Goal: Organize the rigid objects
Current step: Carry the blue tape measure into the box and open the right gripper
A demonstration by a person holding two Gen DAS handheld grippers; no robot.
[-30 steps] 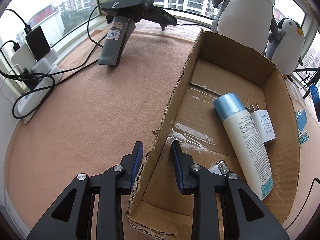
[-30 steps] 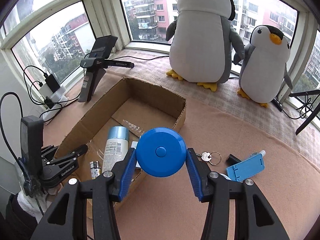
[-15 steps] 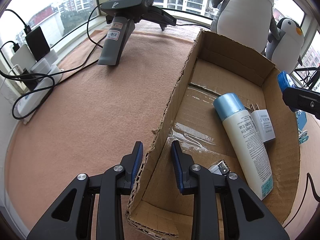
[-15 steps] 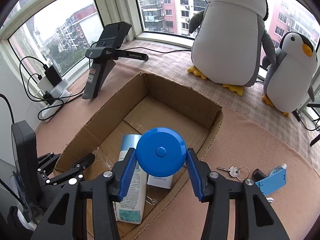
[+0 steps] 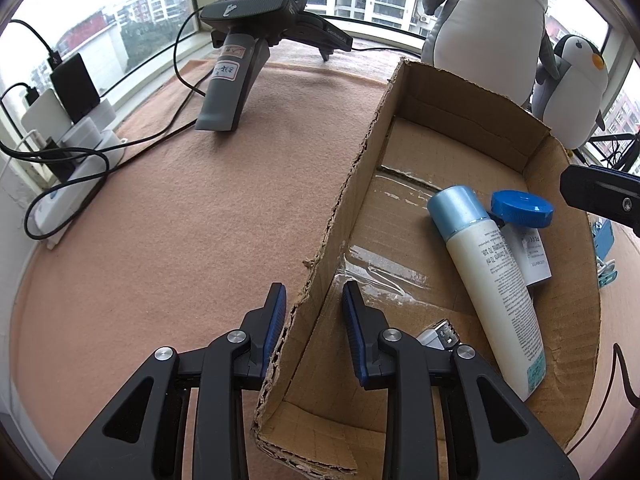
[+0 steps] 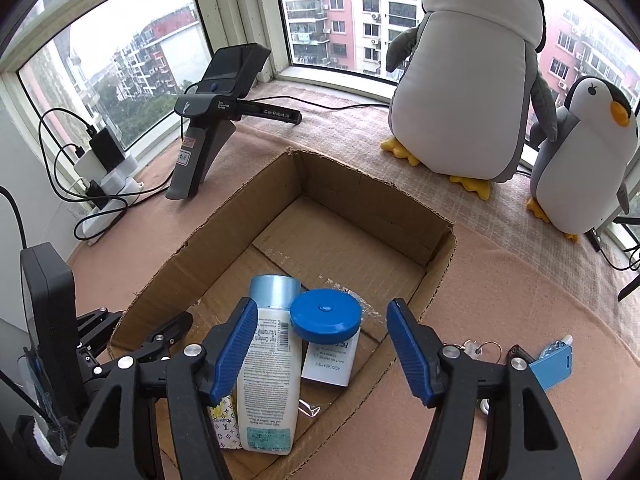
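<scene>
Blue disc (image 6: 325, 317): one, lying in your cardboard box (image 6: 436, 248), resting on the white adapter box (image 6: 328, 364) beside the one lotion bottle (image 6: 269, 376).
Right tool (image 6: 322, 354): spread wide, empty, above the disc.
Left tool (image 5: 314, 314): straddling the box's near wall; grip unclear.
Writing: "GenRobot.AI" on the spare tool (image 6: 212, 120).
Penguins (image 6: 468, 80): two.

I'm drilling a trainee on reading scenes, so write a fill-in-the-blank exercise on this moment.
1. The blue round case lies inside the ____.
2. The right gripper has its jaws ____, holding nothing.
3. The left gripper has its jaws on either side of the box's ____.
4. The white bottle has a light ____ cap.

Missing words: cardboard box; open; wall; blue
</scene>
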